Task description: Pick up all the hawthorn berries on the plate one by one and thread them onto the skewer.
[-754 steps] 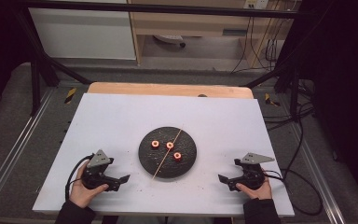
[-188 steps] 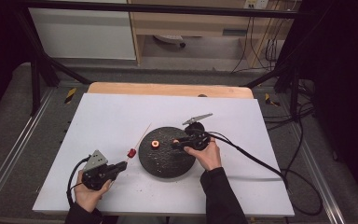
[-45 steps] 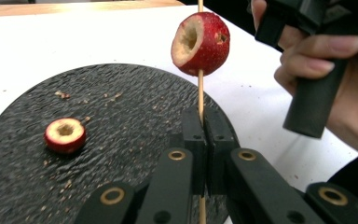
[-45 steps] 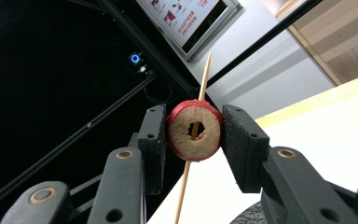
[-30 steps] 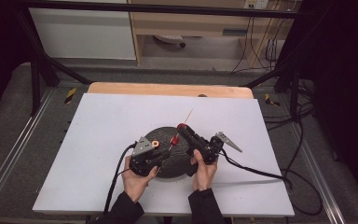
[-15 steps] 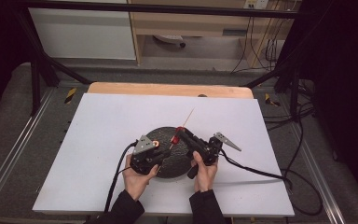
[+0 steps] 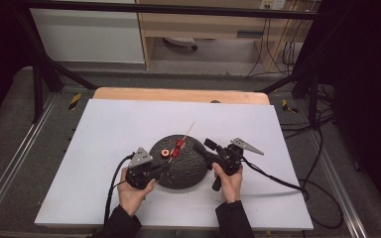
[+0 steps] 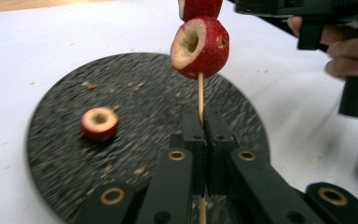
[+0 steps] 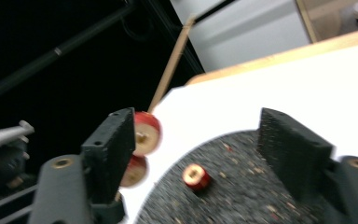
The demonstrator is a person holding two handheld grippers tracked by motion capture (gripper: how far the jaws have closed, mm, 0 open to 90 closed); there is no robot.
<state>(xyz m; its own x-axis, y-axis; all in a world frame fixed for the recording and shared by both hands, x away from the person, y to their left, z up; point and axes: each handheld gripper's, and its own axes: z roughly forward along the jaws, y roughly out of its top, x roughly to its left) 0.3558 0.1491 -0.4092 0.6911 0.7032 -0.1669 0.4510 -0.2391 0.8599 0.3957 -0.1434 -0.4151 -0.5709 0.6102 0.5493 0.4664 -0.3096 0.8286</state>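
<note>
Two red hollowed fruits point(image 8: 200, 46) sit on a thin wooden skewer point(image 8: 200, 100) at the upper middle of the left gripper view. Its lower part is clamped between the closed jaws of the left gripper point(image 8: 203, 140). One more fruit piece point(image 8: 99, 123) lies left on the round black plate point(image 8: 135, 88). At frame right in the high view, the right gripper point(image 7: 202, 145) has just been opening its jaws, nothing between them.

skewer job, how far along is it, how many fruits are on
Two red fruits already sit on the skewer, one above the other. The left gripper is shut on the skewer, holding it up over the black plate. The right gripper has just been opening, with nothing between its jaws. One fruit lies on the plate, not yet threaded.
</note>
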